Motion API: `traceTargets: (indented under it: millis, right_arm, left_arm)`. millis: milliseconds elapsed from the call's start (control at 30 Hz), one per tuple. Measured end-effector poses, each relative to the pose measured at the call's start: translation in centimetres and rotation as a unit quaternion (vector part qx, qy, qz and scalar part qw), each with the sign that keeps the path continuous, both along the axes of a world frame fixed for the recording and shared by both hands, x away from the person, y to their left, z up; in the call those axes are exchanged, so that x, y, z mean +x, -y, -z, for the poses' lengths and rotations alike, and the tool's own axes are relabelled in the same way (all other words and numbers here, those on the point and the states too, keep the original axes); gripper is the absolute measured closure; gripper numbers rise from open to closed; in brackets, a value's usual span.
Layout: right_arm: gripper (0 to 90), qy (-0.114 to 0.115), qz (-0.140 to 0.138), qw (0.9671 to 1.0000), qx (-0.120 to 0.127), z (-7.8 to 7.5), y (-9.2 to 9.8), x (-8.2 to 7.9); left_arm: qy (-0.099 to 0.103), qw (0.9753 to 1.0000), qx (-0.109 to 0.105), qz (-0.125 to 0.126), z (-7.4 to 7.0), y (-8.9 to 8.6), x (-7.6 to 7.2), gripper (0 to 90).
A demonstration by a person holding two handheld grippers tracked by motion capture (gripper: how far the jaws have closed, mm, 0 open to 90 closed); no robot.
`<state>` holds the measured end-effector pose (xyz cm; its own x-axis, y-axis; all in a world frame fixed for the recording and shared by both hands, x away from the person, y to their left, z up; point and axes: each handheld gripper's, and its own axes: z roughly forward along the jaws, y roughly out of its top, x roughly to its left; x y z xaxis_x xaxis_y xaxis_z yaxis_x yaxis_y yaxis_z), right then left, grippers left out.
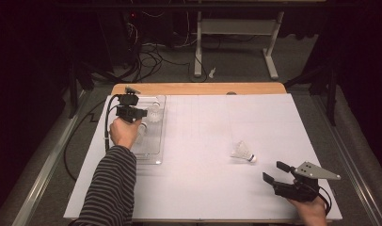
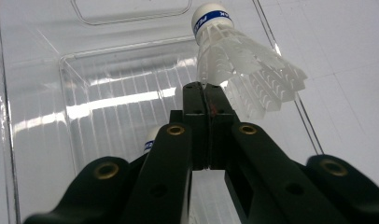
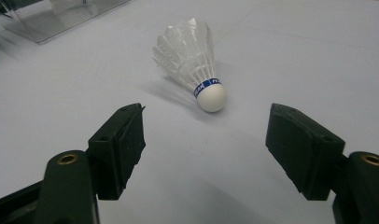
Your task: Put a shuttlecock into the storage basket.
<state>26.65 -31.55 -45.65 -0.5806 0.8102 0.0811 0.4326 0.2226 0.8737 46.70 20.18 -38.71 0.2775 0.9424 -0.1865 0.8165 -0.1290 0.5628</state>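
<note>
currently mid-transfer: left tool (image 2: 207, 93) has its jaws pinched on the skirt of a white shuttlecock (image 2: 239, 60), held over the clear plastic tray (image 1: 158, 155) at the counter's (image 1: 203, 183) left. another shuttlecock (image 2: 150, 142) already lies in the tray. right tool (image 3: 206, 144) is spread wide, empty, aimed at the loose shuttlecock (image 3: 194, 58) lying on its side just ahead. next: release left, advance right and close on the cork end.

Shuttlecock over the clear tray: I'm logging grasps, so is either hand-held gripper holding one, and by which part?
The left hand-held gripper is shut on the shuttlecock, pinching its feather skirt. The right hand-held gripper is open, holding nothing.
</note>
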Motion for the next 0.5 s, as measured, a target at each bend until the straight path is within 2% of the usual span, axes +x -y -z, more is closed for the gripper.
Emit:
traceTargets:
  millis: [167,500]
  right_arm:
    - [28.8,0.0,0.001,1.0,0.0,0.0,0.01,0.01]
    - [28.7,-0.001,0.0,1.0,0.0,0.02,-0.01,0.02]
  left_arm:
    - [-0.003,1.0,0.001,0.004,0.35,0.17,0.33,89.6]
    - [-0.013,0.9999,0.004,-0.003,0.79,0.35,0.64,89.5]
